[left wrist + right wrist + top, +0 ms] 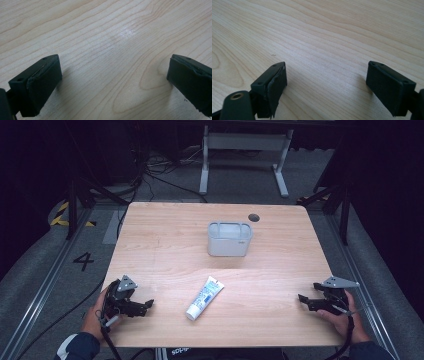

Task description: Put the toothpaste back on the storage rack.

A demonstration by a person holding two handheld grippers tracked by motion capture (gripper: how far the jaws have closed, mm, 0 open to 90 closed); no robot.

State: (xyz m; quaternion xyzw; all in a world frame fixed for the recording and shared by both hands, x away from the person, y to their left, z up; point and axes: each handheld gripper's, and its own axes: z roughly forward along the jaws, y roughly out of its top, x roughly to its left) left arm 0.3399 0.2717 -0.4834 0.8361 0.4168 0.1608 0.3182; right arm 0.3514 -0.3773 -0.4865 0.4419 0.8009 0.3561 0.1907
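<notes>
On light wooden desk [165, 245], our left claw [145, 306] & right claw [303, 299] both spread apart, empty, white-blue toothpaste tube [204, 298] between, grey plastic holder [229, 239] behind.

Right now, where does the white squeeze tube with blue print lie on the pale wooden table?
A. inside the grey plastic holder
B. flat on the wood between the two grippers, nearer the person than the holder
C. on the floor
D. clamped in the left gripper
B: the white squeeze tube lies flat on the pale wooden table, in front of the grey plastic holder, with the left gripper and right gripper off to either side, both open and empty.

left gripper [142, 306]: fingers spread wide, nothing held | right gripper [306, 301]: likewise
</notes>
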